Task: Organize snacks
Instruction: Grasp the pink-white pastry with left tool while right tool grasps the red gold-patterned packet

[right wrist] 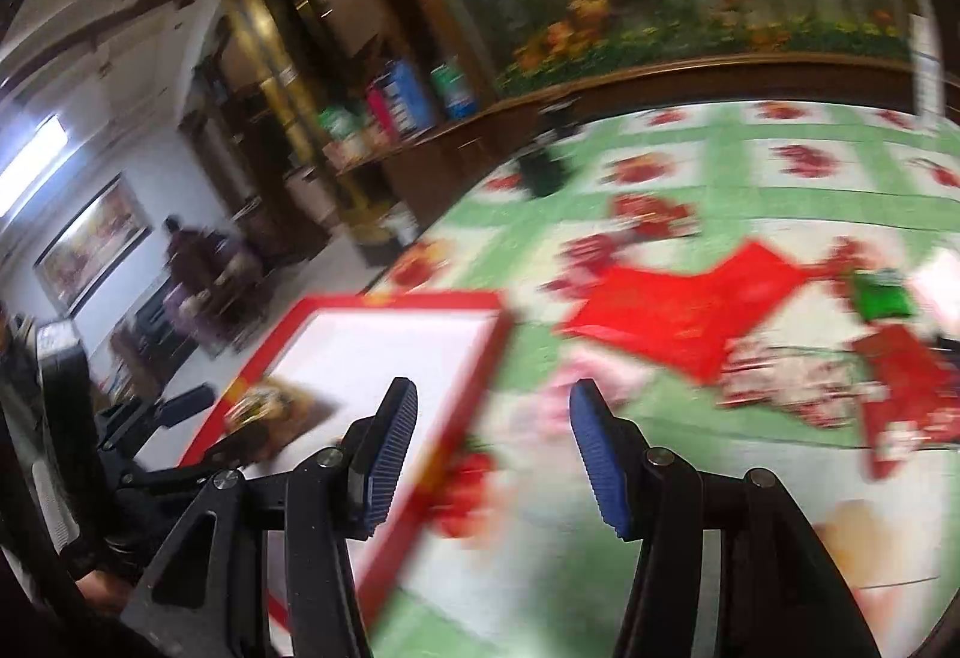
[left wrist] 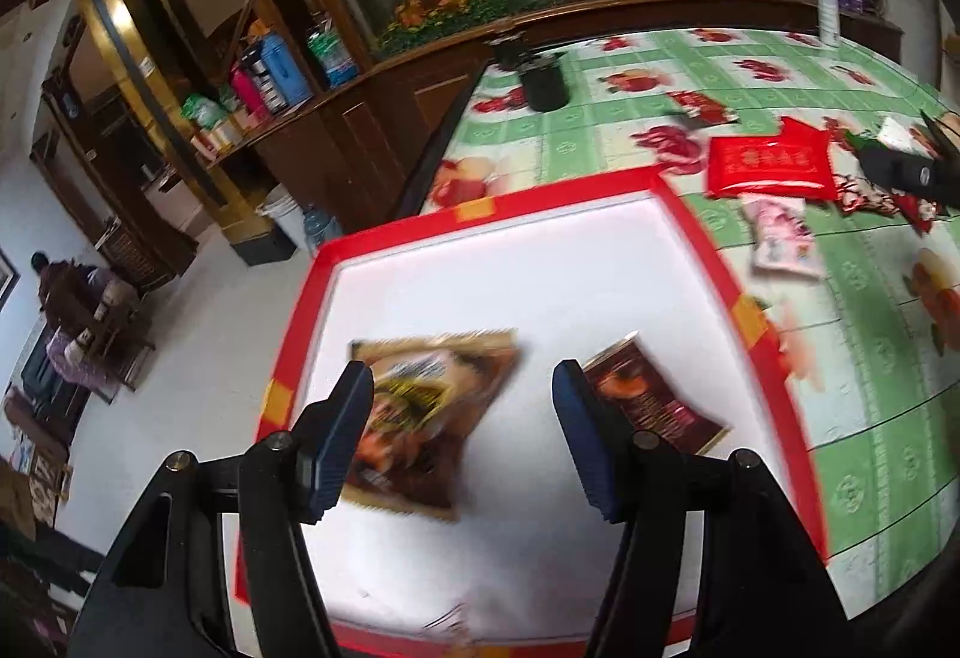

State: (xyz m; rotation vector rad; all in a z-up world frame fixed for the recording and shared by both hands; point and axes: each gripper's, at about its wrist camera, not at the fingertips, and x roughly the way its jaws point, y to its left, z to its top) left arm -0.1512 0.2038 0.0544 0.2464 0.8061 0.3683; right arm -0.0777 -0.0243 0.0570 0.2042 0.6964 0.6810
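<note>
A white tray with a red rim (left wrist: 576,190) lies at the table's left end. Two brown snack packets lie in it, a large one (left wrist: 432,418) and a smaller dark one (left wrist: 654,406). My left gripper (left wrist: 462,376) hovers open over them, holding nothing. On the cloth beyond the tray lie a big red packet (left wrist: 768,166), a pink one (left wrist: 780,238) and a small red one (left wrist: 702,105). My right gripper (right wrist: 493,388) is open and empty above the tray's right rim (right wrist: 480,358). The blurred right wrist view shows the red packet (right wrist: 690,316) and pink packet (right wrist: 576,376) ahead.
A green floral cloth (left wrist: 870,418) covers the table. A black cup (left wrist: 543,81) stands at its far left, a white bottle (left wrist: 828,3) at the back right. A green packet (right wrist: 882,292) and another red packet (right wrist: 912,400) lie right. Wooden shelves and a seated person (left wrist: 66,298) are left.
</note>
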